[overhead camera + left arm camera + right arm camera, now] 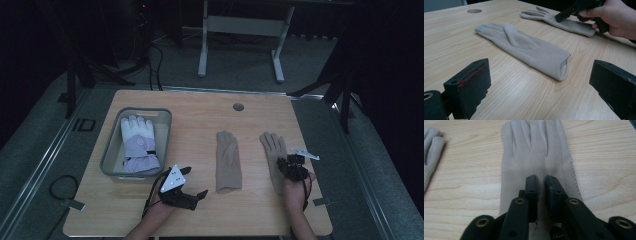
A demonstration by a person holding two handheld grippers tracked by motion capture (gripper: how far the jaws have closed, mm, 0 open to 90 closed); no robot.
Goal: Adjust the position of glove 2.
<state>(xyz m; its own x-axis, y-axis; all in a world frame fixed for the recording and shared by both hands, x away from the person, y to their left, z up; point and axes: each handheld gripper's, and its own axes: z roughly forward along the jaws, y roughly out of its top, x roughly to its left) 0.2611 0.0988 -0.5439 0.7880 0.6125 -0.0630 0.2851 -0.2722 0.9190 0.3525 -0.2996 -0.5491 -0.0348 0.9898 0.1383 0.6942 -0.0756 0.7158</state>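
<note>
from the high view my right hand-held gripper (292, 166) covers the cuff end of the right beige glove (274, 150), and i can't tell there whether its jaws pinch any cloth. in the right gripper view that glove's fingertips run off the top edge and its cuff is hidden behind the jaws; the other beige glove (431, 152) is cut by the left edge. in the bin (111, 145), the white and lilac glove (138, 142) is too small for me to read its label.

Two beige gloves (228, 160) of soft matt cloth lie on a smooth, pale wood-grain table (200, 115).
</note>
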